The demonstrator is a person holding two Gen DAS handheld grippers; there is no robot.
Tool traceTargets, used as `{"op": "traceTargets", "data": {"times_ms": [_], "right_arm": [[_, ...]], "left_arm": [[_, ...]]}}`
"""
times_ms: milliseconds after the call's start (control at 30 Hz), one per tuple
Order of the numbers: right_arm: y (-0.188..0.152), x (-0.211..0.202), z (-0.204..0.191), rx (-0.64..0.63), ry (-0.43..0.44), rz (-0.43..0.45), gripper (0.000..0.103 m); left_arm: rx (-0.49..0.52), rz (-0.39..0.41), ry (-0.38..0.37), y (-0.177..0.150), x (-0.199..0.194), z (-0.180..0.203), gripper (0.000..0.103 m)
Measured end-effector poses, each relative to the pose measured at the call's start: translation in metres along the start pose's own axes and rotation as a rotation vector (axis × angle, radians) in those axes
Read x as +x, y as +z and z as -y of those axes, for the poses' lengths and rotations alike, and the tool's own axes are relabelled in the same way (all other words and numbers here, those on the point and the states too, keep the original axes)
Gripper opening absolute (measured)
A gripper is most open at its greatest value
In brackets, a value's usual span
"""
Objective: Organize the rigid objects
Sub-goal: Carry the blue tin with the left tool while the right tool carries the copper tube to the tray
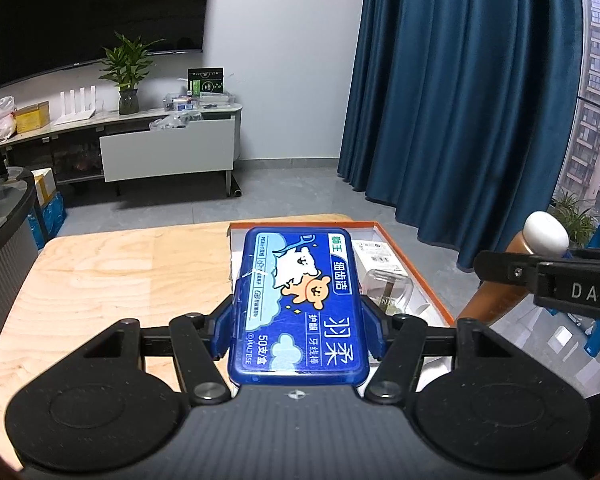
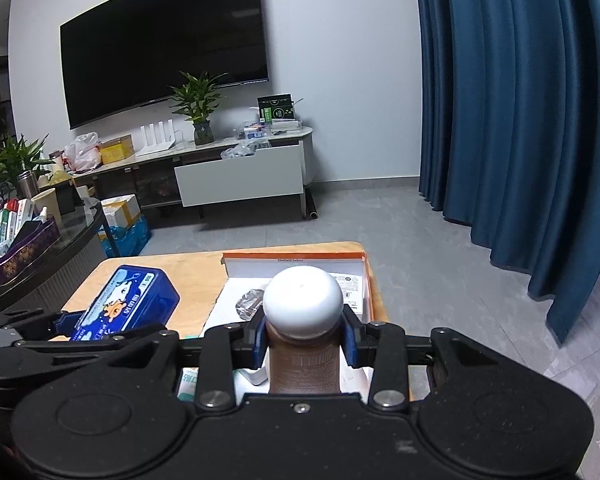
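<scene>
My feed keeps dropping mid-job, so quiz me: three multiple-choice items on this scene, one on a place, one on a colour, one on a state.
1. Where is the clear plastic piece?
A. Inside the orange-edged box
B. On the TV cabinet
C. On the floor

2. What colour is the cap of the brown bottle?
A. Blue
B. White
C. Orange

3. What is the state of the left claw?
A. Open and empty
B. Shut on the blue floss case
C. Shut on a cup

Answers:
1 A, it lies within the box walls on the wooden table.
2 B, the rounded top shows white in both views.
3 B, both blue pads press the sides of the case, which is raised above the table.
</scene>
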State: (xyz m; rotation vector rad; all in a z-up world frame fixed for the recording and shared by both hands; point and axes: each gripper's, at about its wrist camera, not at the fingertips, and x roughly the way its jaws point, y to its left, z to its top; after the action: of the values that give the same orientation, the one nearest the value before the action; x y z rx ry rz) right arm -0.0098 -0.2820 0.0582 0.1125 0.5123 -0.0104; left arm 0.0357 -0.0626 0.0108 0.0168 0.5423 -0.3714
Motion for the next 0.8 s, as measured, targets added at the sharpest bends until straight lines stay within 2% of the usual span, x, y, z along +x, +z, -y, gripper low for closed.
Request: {"op": "traceTargets", "data": {"times_ms": [333, 800], "right_arm": [[-0.0060, 0.0087, -0.0035, -0.002, 0.019, -0.040, 0.044], [-0.0040, 0.0068, -0.0037, 0.001, 0.035, -0.050, 0.044]], "left_arm": [[-0.002, -0.011, 0.002, -0.0029, 0.0000, 0.0046, 0.063], [-0.001, -0.010, 0.004, -0.0068, -0.0039, 0.0073, 0.063]]}}
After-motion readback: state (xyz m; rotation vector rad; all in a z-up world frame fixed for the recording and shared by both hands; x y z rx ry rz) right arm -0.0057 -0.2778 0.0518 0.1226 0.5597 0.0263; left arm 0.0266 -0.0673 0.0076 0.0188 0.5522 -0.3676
